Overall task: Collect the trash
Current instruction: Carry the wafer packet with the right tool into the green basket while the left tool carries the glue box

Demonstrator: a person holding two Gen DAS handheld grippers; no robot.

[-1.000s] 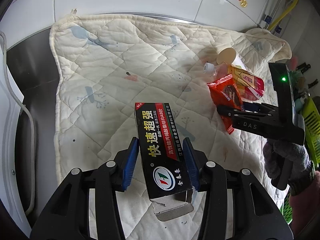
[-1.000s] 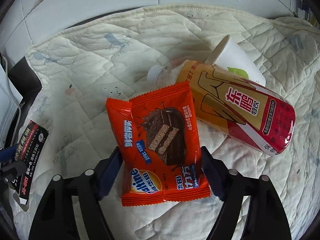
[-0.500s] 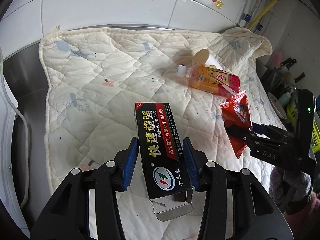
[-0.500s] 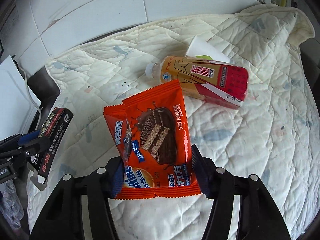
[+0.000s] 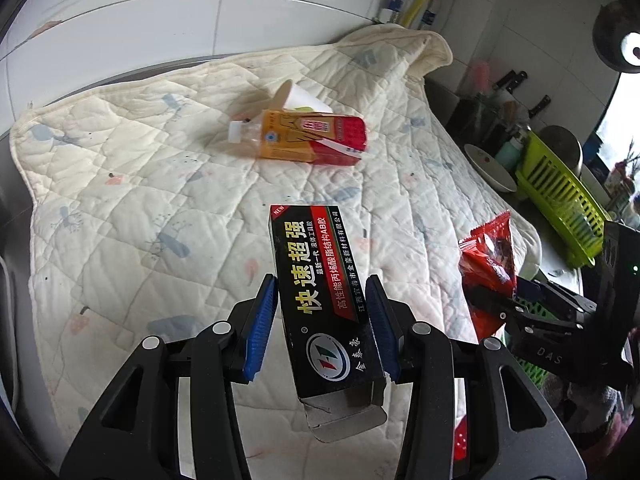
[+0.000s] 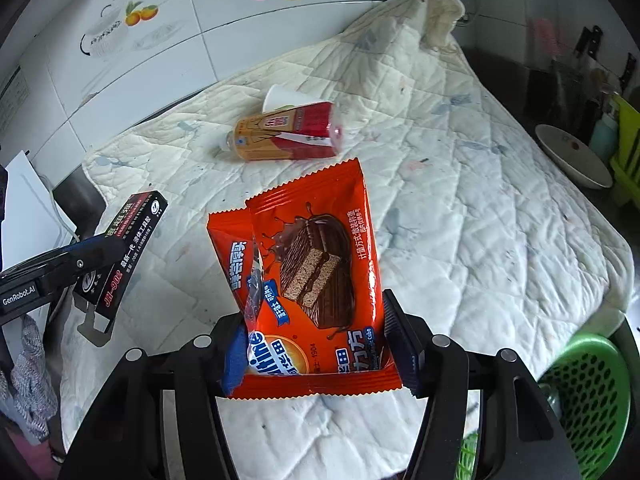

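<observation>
My left gripper (image 5: 322,326) is shut on a black glue box (image 5: 320,280) with yellow lettering and holds it above the quilted cloth (image 5: 140,200). My right gripper (image 6: 316,344) is shut on an orange snack wrapper (image 6: 312,280), lifted off the cloth. The wrapper (image 5: 488,264) and right gripper show at the right of the left wrist view. The box (image 6: 124,252) shows at the left of the right wrist view. An orange-and-red bottle (image 5: 308,140) lies on its side on the cloth, against a white paper cup (image 5: 300,98).
A green perforated basket (image 6: 588,400) sits at the lower right past the cloth's edge. A yellow-green dish rack (image 5: 560,208), a white bowl (image 6: 572,156) and knives stand to the right. White tiled wall runs behind the cloth.
Both grippers have lifted and pulled back toward the right with their items. The bottle and cup now look farther away. The green basket has come into the right wrist view.
</observation>
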